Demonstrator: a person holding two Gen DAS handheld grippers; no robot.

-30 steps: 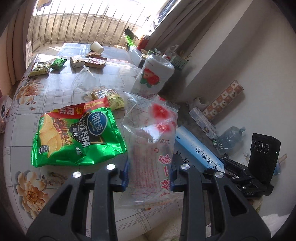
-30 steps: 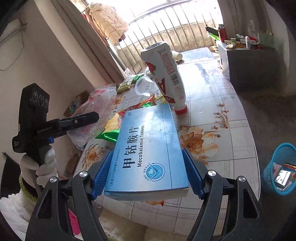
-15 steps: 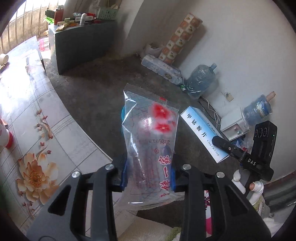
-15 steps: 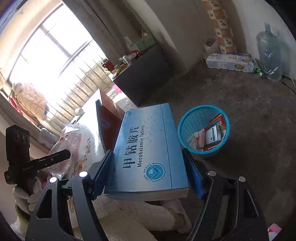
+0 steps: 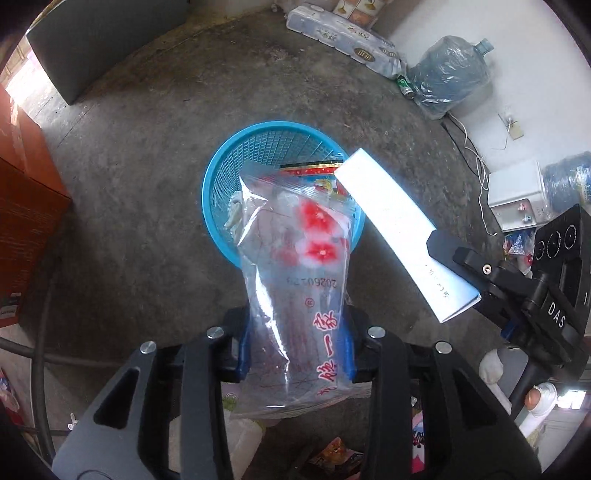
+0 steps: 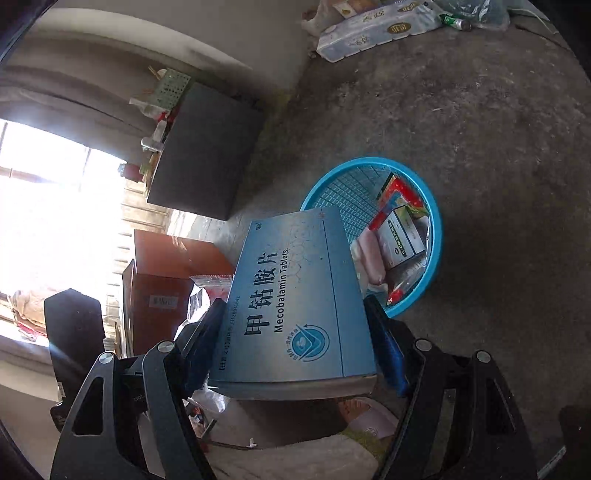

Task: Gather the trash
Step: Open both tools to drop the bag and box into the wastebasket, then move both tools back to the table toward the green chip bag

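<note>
My left gripper (image 5: pixel 295 343) is shut on a clear plastic bag with red flowers and red print (image 5: pixel 295 280), held above the near side of a blue mesh trash basket (image 5: pixel 221 173) on the floor. My right gripper (image 6: pixel 295 332) is shut on a blue Mecobalamin tablet box (image 6: pixel 291 295), held above and left of the same basket (image 6: pixel 436 229), which holds several packets and boxes. The box (image 5: pixel 399 229) and the right gripper (image 5: pixel 517 288) also show in the left wrist view, with the box's far end over the basket's right rim.
The floor is bare grey concrete. A red-brown cabinet (image 5: pixel 22 206) stands left of the basket, and a dark grey box (image 6: pixel 207 151) stands beyond it. A pack of tissue rolls (image 5: pixel 343 33), water jugs (image 5: pixel 447 74) and a white box with cables (image 5: pixel 517 192) line the far wall.
Both grippers have swung from the table to the floor and now tilt down over the blue basket, much closer than half a second ago. Each still holds its item.
</note>
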